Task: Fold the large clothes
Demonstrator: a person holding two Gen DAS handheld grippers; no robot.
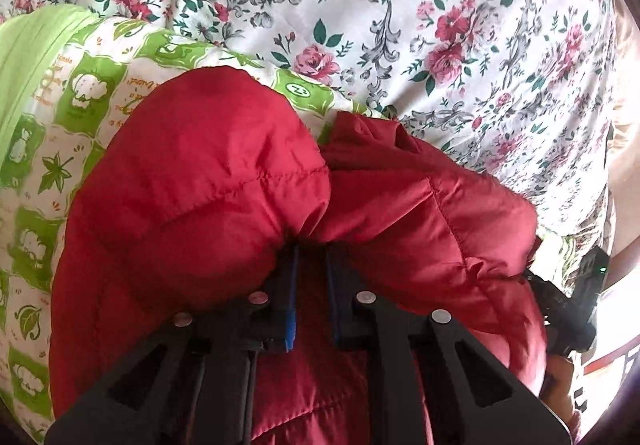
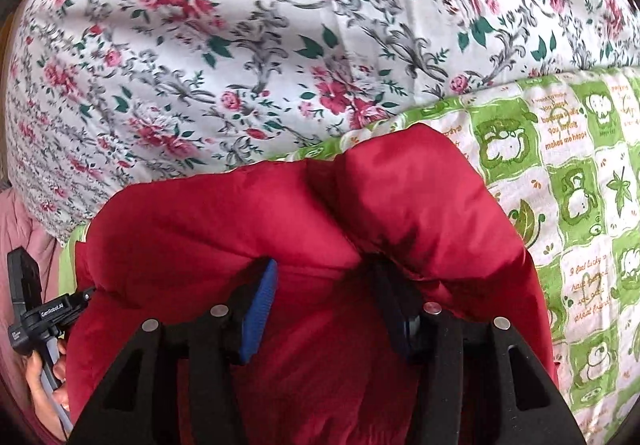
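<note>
A red quilted puffer jacket [image 1: 224, 173] fills the lower half of both wrist views [image 2: 224, 229]. My left gripper [image 1: 312, 245] is shut on a bunched fold of the jacket, its blue pads close together with red cloth pinched between them. My right gripper [image 2: 320, 269] has its jaws spread wide, with jacket cloth lying between and around the blue pads [image 2: 260, 309]; the right finger is partly buried in the fabric. The jacket hangs or rests over a green and white cartoon-print blanket [image 1: 40, 149], which also shows in the right wrist view [image 2: 576, 205].
A white bedsheet with pink roses [image 1: 400, 5] covers the bed beyond the jacket, and it fills the top of the right wrist view [image 2: 240, 45]. The other gripper's handle shows at the right edge [image 1: 576, 309] and at the left edge [image 2: 36, 309], held by a hand.
</note>
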